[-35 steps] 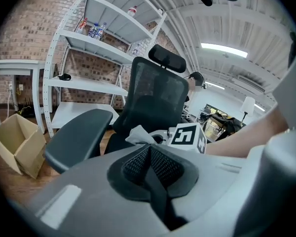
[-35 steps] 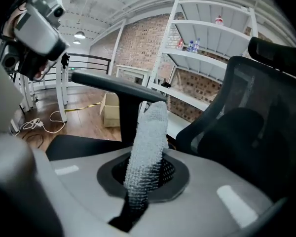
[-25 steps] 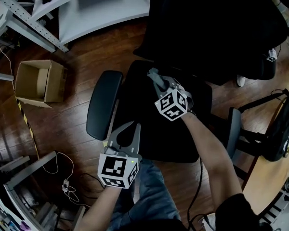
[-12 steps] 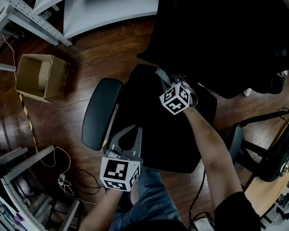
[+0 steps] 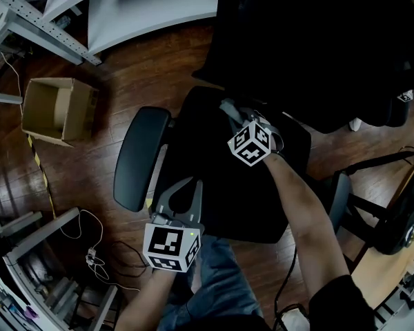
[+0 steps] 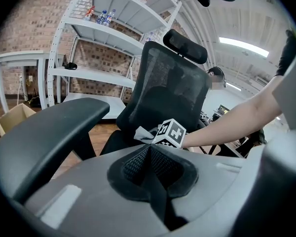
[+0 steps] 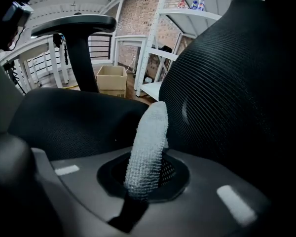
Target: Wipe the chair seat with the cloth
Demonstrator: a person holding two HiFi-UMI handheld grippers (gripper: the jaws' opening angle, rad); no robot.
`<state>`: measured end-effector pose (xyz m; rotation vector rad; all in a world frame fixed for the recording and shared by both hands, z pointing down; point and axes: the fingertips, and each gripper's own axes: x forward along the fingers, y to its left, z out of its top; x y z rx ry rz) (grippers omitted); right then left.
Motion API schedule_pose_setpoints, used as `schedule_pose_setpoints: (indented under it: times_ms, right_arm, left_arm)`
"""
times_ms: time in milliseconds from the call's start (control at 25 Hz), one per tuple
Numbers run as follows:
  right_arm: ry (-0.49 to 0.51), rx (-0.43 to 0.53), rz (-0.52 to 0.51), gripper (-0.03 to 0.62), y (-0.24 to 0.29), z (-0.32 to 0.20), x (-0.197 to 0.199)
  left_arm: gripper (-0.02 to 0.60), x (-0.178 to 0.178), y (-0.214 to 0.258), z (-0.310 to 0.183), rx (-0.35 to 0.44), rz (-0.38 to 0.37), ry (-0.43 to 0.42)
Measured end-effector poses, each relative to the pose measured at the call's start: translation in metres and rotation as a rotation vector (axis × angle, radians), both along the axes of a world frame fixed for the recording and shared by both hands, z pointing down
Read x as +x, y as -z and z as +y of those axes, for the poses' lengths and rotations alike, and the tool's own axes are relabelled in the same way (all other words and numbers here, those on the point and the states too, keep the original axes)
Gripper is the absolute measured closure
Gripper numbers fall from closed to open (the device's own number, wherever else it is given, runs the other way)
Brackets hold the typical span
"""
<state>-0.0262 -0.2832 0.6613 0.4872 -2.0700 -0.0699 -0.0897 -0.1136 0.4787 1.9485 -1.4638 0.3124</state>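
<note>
Right gripper (image 7: pixel 143 177) is clamped on the white knitted cloth (image 7: pixel 150 132), up near the back edge of the black mesh chair seat (image 5: pixel 221 192). Its own view shows the weave; the head view shows just a grey sliver. Left gripper (image 6: pixel 149 153) is pinched together, empty, over the seat's front-left corner beside the black padded armrest (image 5: pixel 139 158).

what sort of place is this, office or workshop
Probably a workshop or lab-type office space: a brick wall, white metal shelving, an office chair on a wooden floor, and a cardboard box nearby.
</note>
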Motion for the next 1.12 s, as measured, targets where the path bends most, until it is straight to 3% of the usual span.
schedule_pose_setpoints:
  times_ms: [600,1120]
  right_arm:
    - [0.067,-0.029,0.003,0.583,0.011,0.103,-0.013]
    - [0.023,-0.036,-0.084,0.583,0.022,0.239,-0.038]
  left_arm:
    - [0.577,-0.007,0.004,0.064,0.020,-0.004,-0.068]
    - [0.577,-0.026,0.003,0.138,0.050,-0.004,-0.129]
